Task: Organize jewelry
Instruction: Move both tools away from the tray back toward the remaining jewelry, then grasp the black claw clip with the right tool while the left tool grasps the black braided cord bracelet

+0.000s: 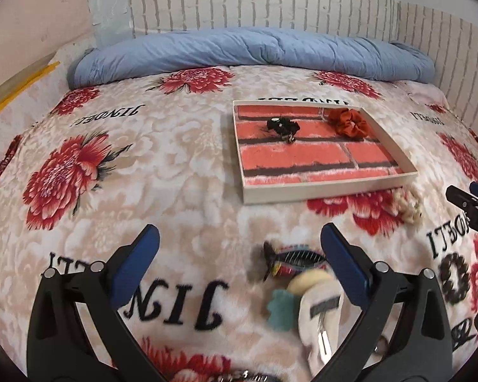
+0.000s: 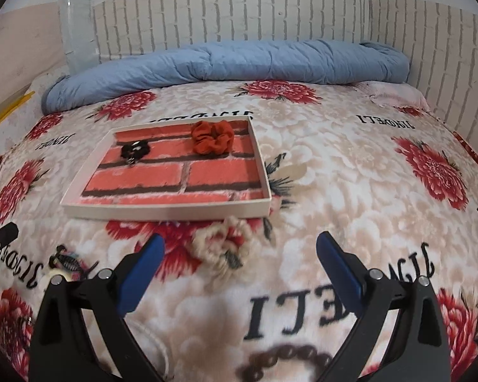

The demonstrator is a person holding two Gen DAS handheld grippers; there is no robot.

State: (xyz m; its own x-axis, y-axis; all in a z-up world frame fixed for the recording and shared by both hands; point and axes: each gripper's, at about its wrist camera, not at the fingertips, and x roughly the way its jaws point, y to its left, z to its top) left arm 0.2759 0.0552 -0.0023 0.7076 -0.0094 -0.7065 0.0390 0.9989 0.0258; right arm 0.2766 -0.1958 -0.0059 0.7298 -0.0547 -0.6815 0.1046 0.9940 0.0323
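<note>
A shallow white tray with a red brick-pattern floor lies on the bed. In it rest a black hair clip and a rust-red scrunchie. A cream scrunchie lies just in front of the tray. A striped fish-shaped clip, a teal clip and a cream clip lie near my left gripper, which is open and empty. My right gripper is open above the cream scrunchie. A brown bead bracelet lies close to it.
A floral blanket covers the bed. A rolled blue quilt lies along the far side against a white brick-pattern wall. The right gripper's fingers show at the left view's right edge.
</note>
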